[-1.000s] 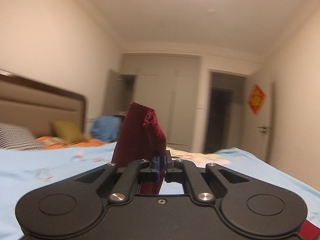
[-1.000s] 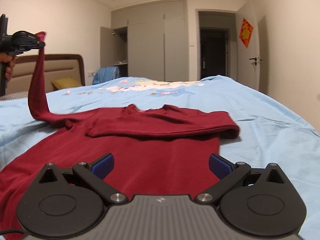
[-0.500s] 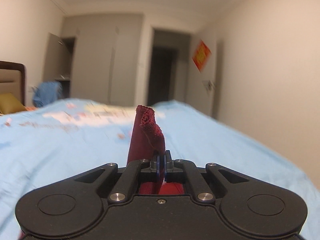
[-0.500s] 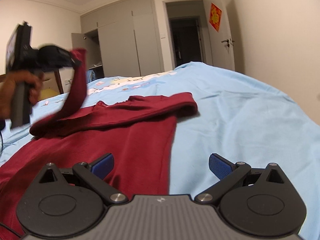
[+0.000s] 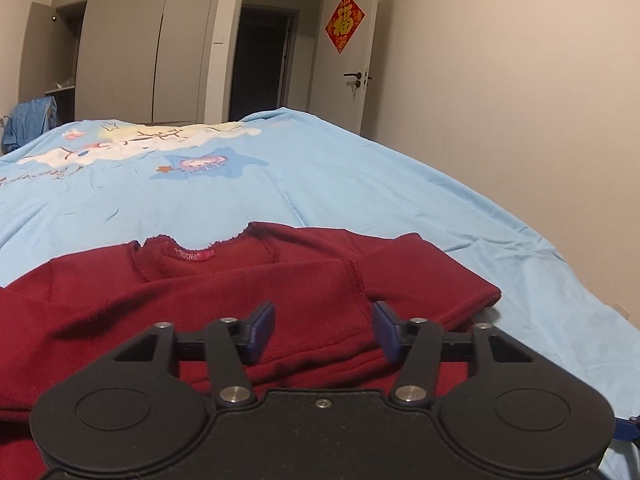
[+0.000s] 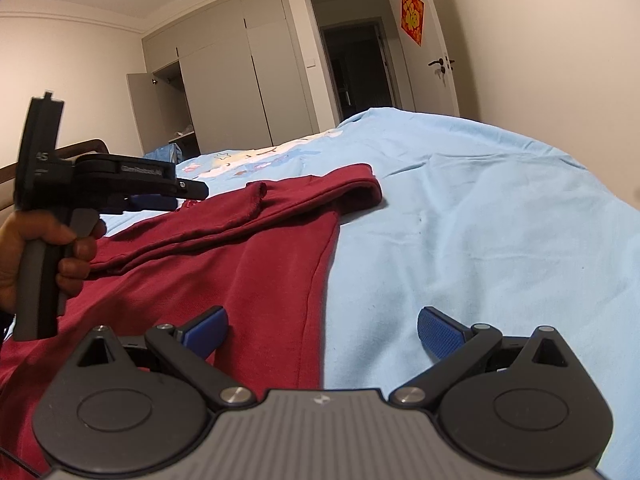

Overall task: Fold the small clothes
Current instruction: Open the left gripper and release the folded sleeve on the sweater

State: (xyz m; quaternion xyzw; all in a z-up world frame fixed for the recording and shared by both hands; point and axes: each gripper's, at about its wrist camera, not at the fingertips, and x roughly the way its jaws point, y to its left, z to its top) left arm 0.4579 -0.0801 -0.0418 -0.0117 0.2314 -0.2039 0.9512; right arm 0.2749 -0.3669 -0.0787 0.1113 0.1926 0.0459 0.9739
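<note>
A dark red long-sleeved top [image 5: 224, 292] lies flat on the light blue bed sheet [image 5: 304, 184], neckline away from me, both sleeves folded across its chest. My left gripper [image 5: 323, 330] hovers open just above the sleeve cuff [image 5: 356, 288], nothing between its blue pads. In the right wrist view the same top [image 6: 256, 264] spreads to the left, and a hand holds the left gripper [image 6: 188, 196] over the sleeves. My right gripper [image 6: 320, 330] stands open above the top's right side seam, straddling the cloth edge and bare sheet.
The bed sheet [image 6: 480, 220] stretches to the right and far side, with a cartoon print [image 5: 132, 144] beyond the top. A wall runs along the bed's right. Wardrobe doors [image 5: 120, 40], a dark doorway [image 5: 260, 64] and a blue garment [image 5: 28, 120] stand at the back.
My left gripper swung right and down with the sleeve, laid it across the chest and opened. The right gripper shifted toward the top's right edge, staying open.
</note>
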